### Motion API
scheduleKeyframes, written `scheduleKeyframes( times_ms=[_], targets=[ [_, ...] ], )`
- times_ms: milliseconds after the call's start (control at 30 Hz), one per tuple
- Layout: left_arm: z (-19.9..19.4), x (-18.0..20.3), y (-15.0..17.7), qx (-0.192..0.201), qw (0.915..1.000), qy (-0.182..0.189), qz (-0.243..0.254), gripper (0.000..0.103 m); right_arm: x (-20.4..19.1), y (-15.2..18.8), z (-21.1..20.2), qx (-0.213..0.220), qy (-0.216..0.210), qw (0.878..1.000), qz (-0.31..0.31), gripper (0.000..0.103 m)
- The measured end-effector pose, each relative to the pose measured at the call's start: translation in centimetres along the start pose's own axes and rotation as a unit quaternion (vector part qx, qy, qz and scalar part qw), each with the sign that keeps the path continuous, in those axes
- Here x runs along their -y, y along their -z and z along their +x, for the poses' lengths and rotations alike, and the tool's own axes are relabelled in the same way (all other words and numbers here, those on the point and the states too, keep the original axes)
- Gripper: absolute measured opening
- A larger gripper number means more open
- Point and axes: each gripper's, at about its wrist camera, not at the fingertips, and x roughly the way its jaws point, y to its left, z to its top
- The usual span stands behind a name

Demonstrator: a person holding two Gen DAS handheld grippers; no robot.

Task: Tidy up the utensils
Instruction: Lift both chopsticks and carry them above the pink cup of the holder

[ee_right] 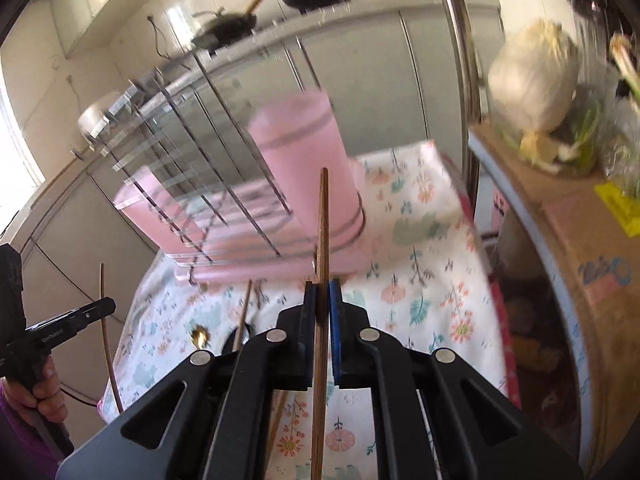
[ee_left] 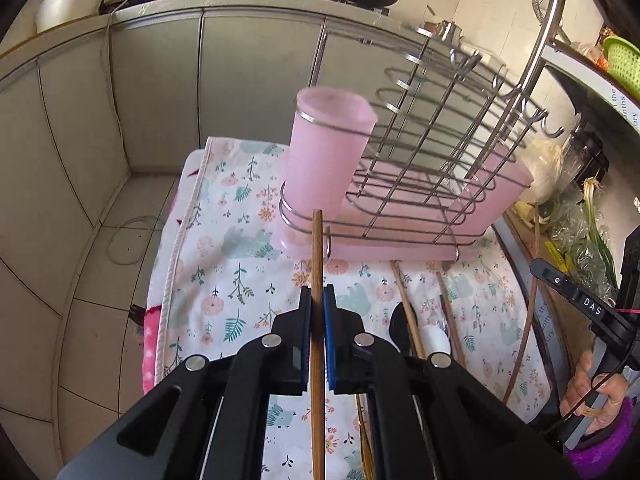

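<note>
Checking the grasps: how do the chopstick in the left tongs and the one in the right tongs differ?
The left chopstick looks reddish brown; the right chopstick looks duller brown. The left one's tip lies low against the rack's base, the right one's tip partway up the pink cup. Shared: each is clamped upright between blue pads, by the left tongs and right tongs, pointing toward the rack.

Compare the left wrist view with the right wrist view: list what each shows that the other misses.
Only the left wrist view shows the white spoon lying on the floral cloth and the green basket. Only the right wrist view shows the cardboard box and a gold spoon. Both show the pink utensil cup in the wire rack, and each gripper shut on a wooden chopstick: left gripper, right gripper.
</note>
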Motion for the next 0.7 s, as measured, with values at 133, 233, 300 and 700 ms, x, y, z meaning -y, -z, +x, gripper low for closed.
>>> scheduleKeyframes(
  times_ms=[133, 233, 300, 700],
  targets=[
    [-3.1, 1.0, -1.6, 0.054, 0.9985, 0.008, 0.006, 0.005, -1.2, -2.0, -2.5, 0.053, -0.008, 0.998, -0.018, 0.007],
    [-4.8, 1.6, -3.2, 0.096, 0.9953, 0.002, 0.009, 0.005, -2.0, -3.5, -4.0, 0.085, -0.015, 0.996, -0.025, 0.007],
    [-5.5, 1.9, -4.3, 0.119, 0.9928, -0.005, 0.009, 0.005, -2.2, -4.5, -4.7, 0.103, -0.018, 0.994, -0.028, 0.007],
    [-8.3, 1.7, -9.3, 0.201, 0.9780, -0.055, -0.018, 0.005, -3.6, -9.8, -9.4, 0.184, -0.041, 0.981, -0.043, 0.007]
  ],
)
